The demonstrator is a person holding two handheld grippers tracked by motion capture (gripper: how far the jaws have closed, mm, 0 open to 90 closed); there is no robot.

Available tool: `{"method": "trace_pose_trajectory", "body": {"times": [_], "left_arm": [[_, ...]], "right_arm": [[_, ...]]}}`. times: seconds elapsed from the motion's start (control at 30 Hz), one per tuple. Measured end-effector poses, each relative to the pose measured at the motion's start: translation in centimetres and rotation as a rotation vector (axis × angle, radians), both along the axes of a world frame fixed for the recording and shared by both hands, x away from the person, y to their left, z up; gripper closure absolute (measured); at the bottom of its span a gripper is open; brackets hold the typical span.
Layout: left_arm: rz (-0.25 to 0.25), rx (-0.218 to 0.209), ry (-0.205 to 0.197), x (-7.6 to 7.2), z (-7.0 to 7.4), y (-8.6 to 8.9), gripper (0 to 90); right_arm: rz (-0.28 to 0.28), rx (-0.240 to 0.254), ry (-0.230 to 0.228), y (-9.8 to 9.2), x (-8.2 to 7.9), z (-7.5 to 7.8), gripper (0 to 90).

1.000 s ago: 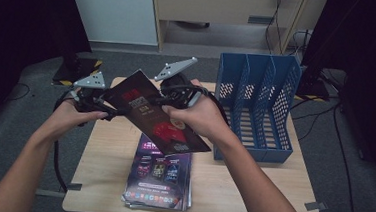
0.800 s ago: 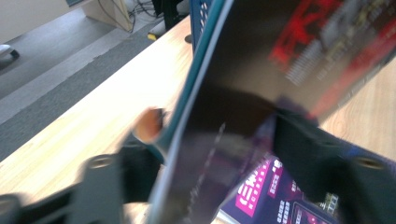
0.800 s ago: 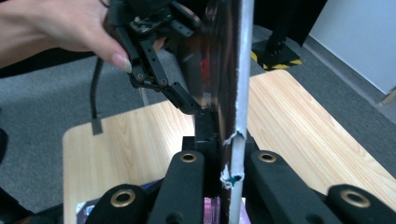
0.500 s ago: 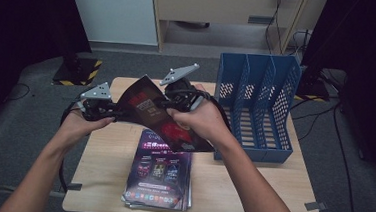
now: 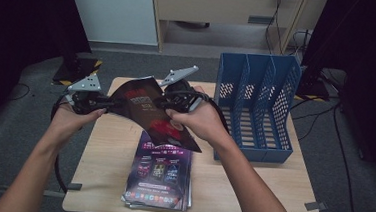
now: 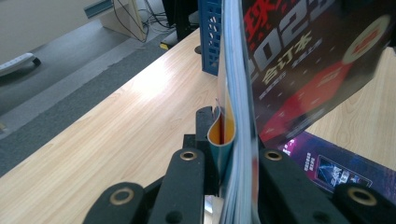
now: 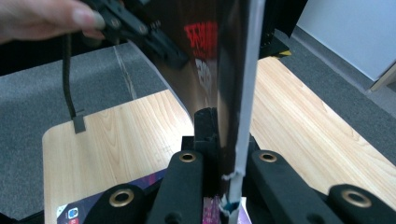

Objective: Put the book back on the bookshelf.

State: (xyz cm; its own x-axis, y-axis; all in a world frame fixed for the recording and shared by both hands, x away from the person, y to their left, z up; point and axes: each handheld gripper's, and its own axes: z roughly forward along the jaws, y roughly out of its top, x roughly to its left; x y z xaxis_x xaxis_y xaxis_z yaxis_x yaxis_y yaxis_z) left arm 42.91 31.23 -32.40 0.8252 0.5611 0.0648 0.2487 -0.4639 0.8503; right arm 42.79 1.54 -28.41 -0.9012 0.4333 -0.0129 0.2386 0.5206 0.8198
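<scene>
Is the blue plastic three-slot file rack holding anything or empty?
Empty as far as visible: the blue plastic file rack shows bare slots in the high view, while the dark red-printed magazine is outside it, above the table.

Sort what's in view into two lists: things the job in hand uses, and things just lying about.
In use:
- magazine, clamped at both ends
- left gripper, jaws just closed on it
- right gripper, shut on it
- blue file rack, probably where it goes
- stack of magazines on the table

Lying about:
- cables on the floor
- cabinet behind
</scene>
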Motion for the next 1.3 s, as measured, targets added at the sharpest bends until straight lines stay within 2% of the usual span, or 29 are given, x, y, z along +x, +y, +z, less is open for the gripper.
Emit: {"method": "trace_pose_trajectory", "body": {"times": [0.27, 0.37, 0.57, 0.87, 1.3], "left_arm": [[0.017, 0.025, -0.026, -0.1, 0.4, -0.1, 85.3], [0.013, 0.056, -0.03, -0.1, 0.4, -0.5, 85.4], [0.009, 0.069, -0.037, -0.1, 0.8, -1.0, 85.5], [-0.011, 0.088, -0.045, -0.1, 1.4, -1.8, 85.6], [-0.029, 0.11, -0.049, 0.0, 2.1, -2.5, 85.6]], "right_arm": [[-0.003, -0.003, 0.022, 0.0, 0.3, -1.3, 84.6], [-0.002, 0.0, 0.032, -0.1, 0.3, -1.4, 81.6], [-0.006, -0.014, 0.031, -0.5, 0.4, -1.4, 80.5], [-0.03, 0.001, 0.043, -1.6, 0.6, -1.2, 76.3], [-0.024, -0.004, 0.028, -1.7, 1.0, -0.3, 72.0]]}}
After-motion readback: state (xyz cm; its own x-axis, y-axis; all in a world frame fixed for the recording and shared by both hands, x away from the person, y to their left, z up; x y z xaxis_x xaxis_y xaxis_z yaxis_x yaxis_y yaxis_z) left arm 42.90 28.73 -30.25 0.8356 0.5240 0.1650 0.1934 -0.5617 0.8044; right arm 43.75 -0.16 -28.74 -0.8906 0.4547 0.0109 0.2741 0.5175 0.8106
